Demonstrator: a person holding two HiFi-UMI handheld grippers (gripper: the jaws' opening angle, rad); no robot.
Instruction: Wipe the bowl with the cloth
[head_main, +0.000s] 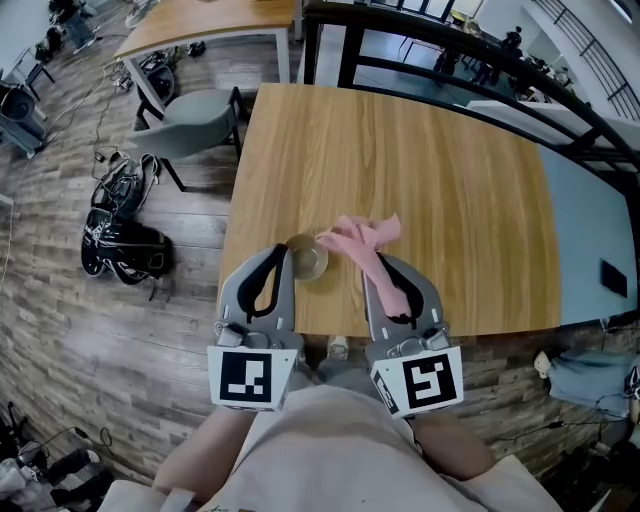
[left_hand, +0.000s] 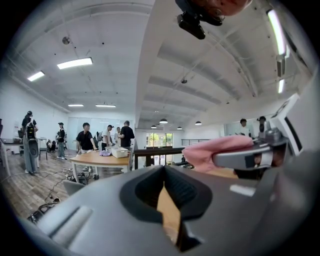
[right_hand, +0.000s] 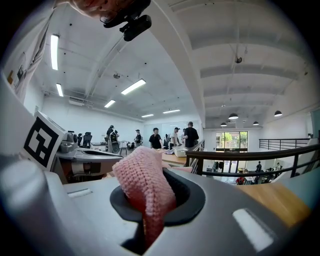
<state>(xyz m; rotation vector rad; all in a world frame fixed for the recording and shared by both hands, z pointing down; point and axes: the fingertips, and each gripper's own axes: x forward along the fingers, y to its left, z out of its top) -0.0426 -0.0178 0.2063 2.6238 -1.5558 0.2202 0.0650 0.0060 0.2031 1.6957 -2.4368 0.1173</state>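
On wood-grain table (head_main: 450, 180), right tool (head_main: 384, 262) pinches pink knitted cloth (head_main: 358, 236).

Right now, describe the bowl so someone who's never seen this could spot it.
On the wooden table, look near the edge nearest the person, just ahead of the left gripper. The bowl is small and round, beside the pink cloth held in the right gripper. It is the only clear glass thing on the table.

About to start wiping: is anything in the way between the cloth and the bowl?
Nothing visible is. The pink cloth, clamped in the right tool, hangs right next to the bowl, above the wooden table.
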